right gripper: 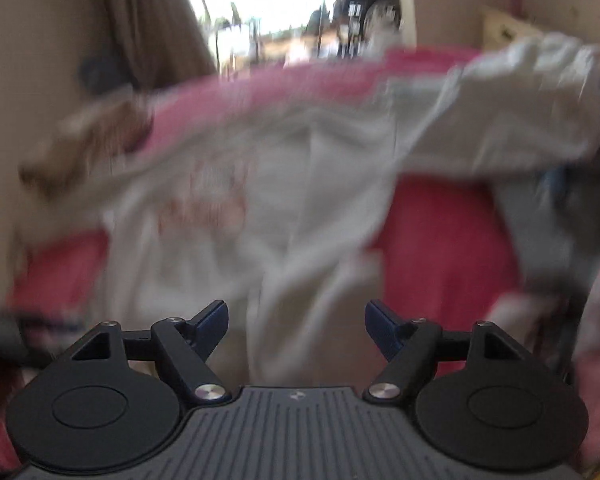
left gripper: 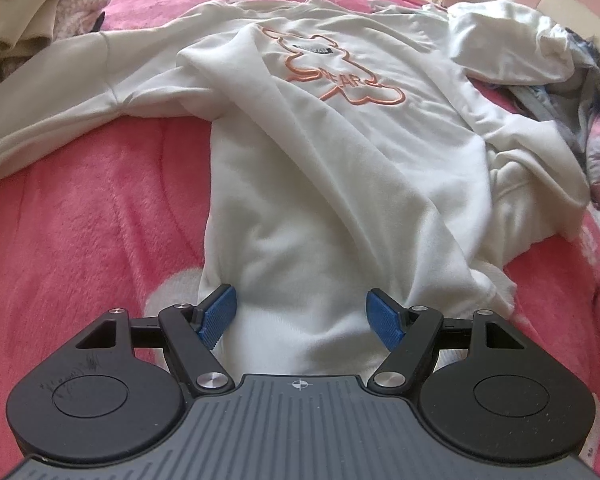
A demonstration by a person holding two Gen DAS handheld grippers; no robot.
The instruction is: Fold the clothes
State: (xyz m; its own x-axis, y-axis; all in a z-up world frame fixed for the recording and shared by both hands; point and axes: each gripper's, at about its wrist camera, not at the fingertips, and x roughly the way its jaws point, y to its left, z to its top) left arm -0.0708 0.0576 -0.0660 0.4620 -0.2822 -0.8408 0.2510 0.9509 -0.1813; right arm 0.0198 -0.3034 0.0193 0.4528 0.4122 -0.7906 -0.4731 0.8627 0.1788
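Presently, sweatshirt (left gripper: 340, 168): soft, limp; grip at hem.
Left gripper (left gripper: 301, 314): jaws spread wide, holding nothing.
Right gripper (right gripper: 297, 322): likewise.

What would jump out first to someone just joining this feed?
The white sweatshirt with its orange bear outline, spread across the pink blanket, fills the middle of the left wrist view. The left gripper is open right at its near hem, blue pads either side of the cloth. The right wrist view is motion-blurred, with the right gripper open too.
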